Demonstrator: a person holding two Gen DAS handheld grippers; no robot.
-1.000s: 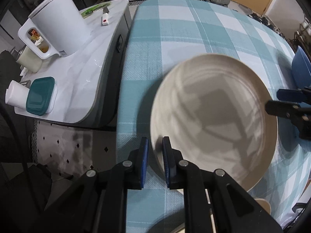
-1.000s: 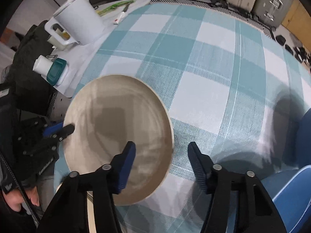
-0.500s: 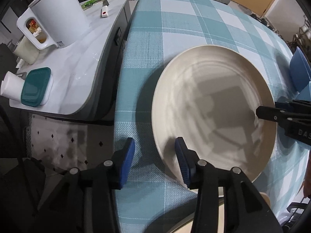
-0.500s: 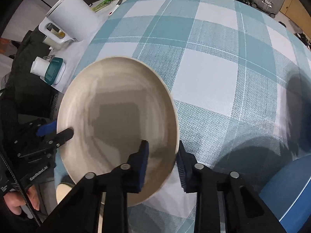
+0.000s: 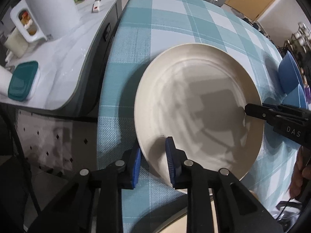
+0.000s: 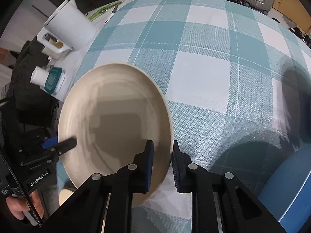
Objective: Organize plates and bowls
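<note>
A large cream plate [image 5: 198,104] is held above the teal checked tablecloth [image 5: 175,25]. My left gripper [image 5: 153,161] straddles the plate's near rim, its blue pads a little apart, one above and one below the rim. My right gripper [image 6: 162,163] is shut on the plate's opposite rim [image 6: 116,120]; it shows at the right of the left wrist view [image 5: 252,109]. The left gripper shows at the left of the right wrist view [image 6: 64,145]. Blue dishes [image 5: 289,77] lie at the table's right edge, also in the right wrist view [image 6: 287,186].
A white side counter [image 5: 64,58] left of the table carries a white jug-like container [image 5: 50,17], a teal-lidded box [image 5: 22,83] and small jars. Another cream dish edge [image 5: 213,213] lies under the left gripper. Suitcases and cabinets stand beyond the table.
The left gripper opened from its shut grip, then narrowed partway around the plate's rim. The right gripper moved in and closed on the opposite rim. The plate rose a little.
</note>
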